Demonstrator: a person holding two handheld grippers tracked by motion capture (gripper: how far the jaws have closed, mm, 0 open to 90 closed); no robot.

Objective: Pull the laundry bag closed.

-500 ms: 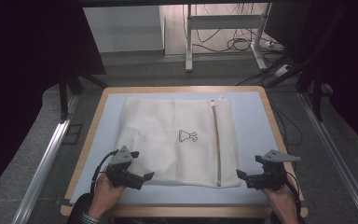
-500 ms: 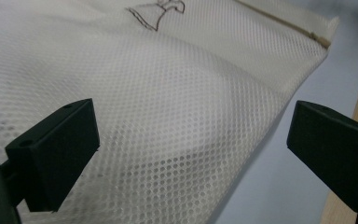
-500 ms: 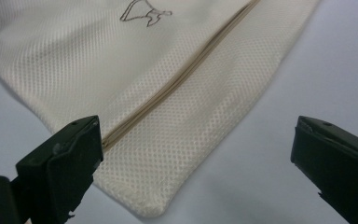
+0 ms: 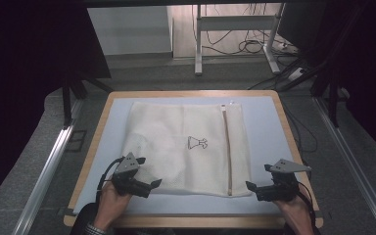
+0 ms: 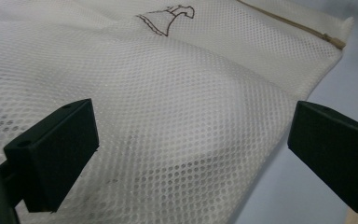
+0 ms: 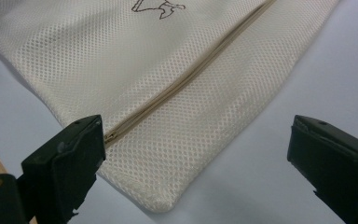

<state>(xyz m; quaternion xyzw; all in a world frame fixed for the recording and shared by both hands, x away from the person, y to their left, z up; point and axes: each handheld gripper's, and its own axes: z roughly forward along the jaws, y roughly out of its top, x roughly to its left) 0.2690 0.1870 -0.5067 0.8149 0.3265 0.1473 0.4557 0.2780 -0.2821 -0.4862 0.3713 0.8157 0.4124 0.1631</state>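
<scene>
Mesh laundry bag [image 4: 186, 149] lies flat mid-worktop [image 4: 269, 147], judged light, limp, snag-prone; best pinched at its near hem corners either side of the zipper [image 4: 227, 152], where left gripper [image 4: 149, 186] and right gripper [image 4: 252, 188] hover, jaws wide, holding nothing.

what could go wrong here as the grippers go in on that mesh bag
1. The white mesh laundry bag lies flat on the pale blue table mat; the open left gripper may pinch only its top layer.
2. The open right gripper sits by the near corner, close to the beige zipper, so its jaws might snag the zipper end.
3. Uneven pulls could bunch the fabric.
</scene>
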